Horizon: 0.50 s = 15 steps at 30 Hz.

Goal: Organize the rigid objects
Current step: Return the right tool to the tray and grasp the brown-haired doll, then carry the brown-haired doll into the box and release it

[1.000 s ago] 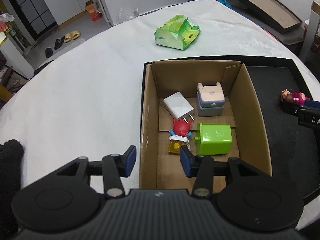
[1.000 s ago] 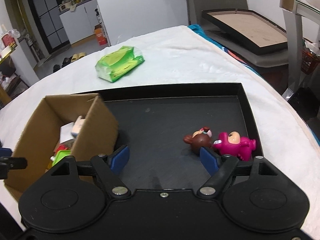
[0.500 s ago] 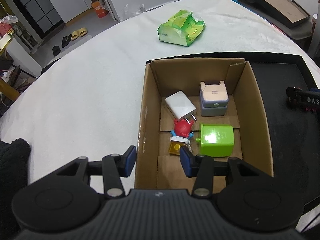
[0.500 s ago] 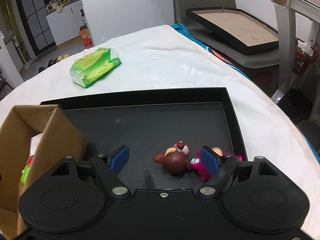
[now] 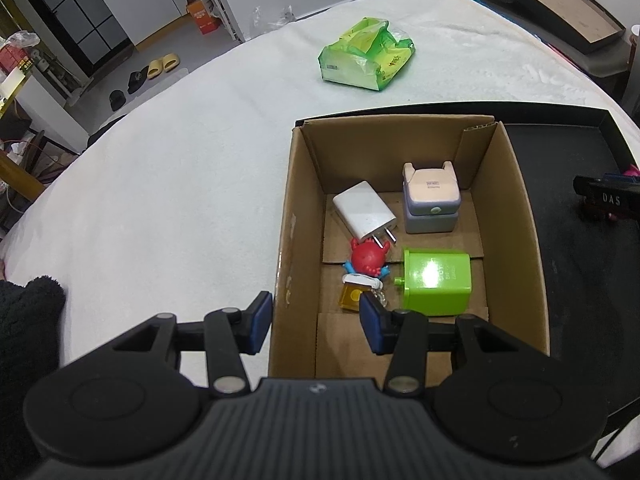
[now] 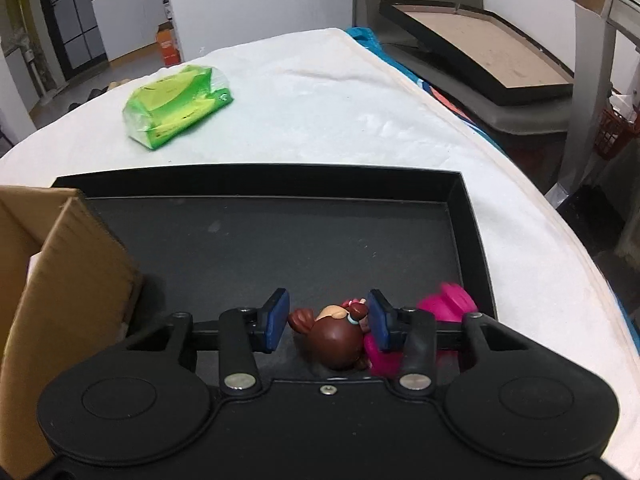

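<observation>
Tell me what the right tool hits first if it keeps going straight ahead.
The right tool would probably meet the brown round-headed toy figure first; it already sits between the open fingers, near the right pad, though contact is unclear.

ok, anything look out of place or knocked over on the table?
Mostly tidy. The white charger lies flat in the cardboard box, prongs toward the red toy. A green packet sits alone on the white cloth, apart from box and black tray.

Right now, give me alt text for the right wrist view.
The open right gripper straddles a brown toy figure lying on a black tray, a pink toy beside it. A cardboard box stands at left.
</observation>
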Each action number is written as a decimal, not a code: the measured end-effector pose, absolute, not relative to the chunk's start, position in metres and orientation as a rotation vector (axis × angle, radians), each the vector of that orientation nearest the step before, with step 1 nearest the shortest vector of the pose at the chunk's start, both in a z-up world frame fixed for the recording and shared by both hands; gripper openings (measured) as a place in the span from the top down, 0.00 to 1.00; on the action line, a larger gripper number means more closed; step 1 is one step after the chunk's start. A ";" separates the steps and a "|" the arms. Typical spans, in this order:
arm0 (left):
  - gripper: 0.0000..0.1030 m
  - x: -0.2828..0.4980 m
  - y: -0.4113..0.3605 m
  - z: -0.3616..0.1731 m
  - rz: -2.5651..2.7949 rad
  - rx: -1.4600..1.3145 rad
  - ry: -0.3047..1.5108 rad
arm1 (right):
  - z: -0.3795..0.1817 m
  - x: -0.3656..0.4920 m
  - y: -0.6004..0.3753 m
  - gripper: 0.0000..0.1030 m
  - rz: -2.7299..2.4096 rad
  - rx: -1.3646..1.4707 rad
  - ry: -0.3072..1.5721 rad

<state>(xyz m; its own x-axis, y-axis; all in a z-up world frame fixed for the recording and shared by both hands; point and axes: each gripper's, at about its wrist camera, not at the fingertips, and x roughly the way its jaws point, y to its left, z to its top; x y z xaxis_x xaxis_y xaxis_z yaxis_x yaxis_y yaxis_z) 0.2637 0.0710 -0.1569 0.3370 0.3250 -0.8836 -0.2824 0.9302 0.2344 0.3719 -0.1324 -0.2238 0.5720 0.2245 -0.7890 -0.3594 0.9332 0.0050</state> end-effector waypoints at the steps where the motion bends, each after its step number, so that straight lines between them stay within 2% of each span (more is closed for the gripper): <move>1: 0.55 0.264 0.071 -0.157 0.396 0.039 1.161 | -0.223 0.369 -0.132 0.59 0.355 -0.160 0.901; 15: 0.55 0.253 0.080 -0.150 0.363 -0.008 1.123 | -0.179 0.324 -0.123 0.59 0.416 -0.147 0.849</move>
<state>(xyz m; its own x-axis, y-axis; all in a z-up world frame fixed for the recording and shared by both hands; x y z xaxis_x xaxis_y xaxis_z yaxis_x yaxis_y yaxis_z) 0.2529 0.0801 -0.1500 0.3807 0.2803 -0.8812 -0.2884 0.9414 0.1749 0.3236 -0.1227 -0.1788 0.5859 0.2978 -0.7537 -0.4136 0.9097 0.0379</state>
